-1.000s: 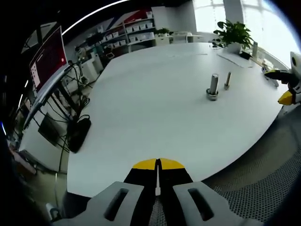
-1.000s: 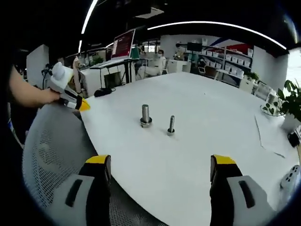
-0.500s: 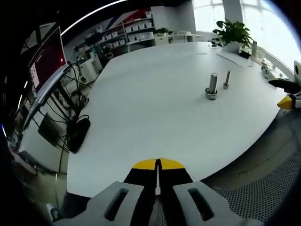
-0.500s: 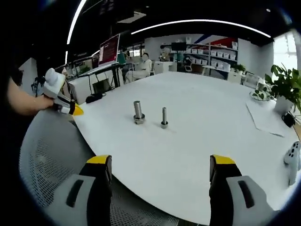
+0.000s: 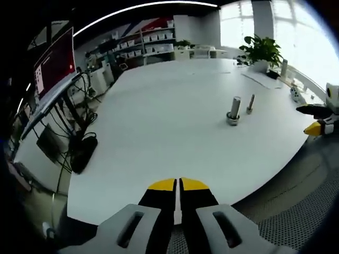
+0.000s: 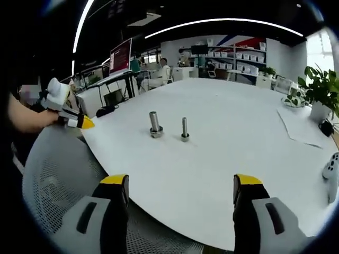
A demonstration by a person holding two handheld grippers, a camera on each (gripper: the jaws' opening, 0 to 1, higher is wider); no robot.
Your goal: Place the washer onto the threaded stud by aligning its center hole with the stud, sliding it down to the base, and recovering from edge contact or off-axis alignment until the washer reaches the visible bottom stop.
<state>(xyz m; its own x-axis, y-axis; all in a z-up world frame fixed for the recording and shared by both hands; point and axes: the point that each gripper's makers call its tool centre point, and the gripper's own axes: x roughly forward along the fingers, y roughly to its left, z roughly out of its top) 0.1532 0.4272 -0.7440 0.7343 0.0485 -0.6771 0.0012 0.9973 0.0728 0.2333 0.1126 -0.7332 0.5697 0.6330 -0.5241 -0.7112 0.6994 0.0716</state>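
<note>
On smooth white table [image 6: 233, 143], slim metal stud [image 6: 184, 129].

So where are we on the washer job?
Barely started. Nothing looks done: two studs stand upright on the table, the thicker one with what may be a washer at its base, too small to tell. Left gripper is shut and empty, right gripper open and empty, both back at the table edge. Picking, aligning and sliding down all remain.
</note>
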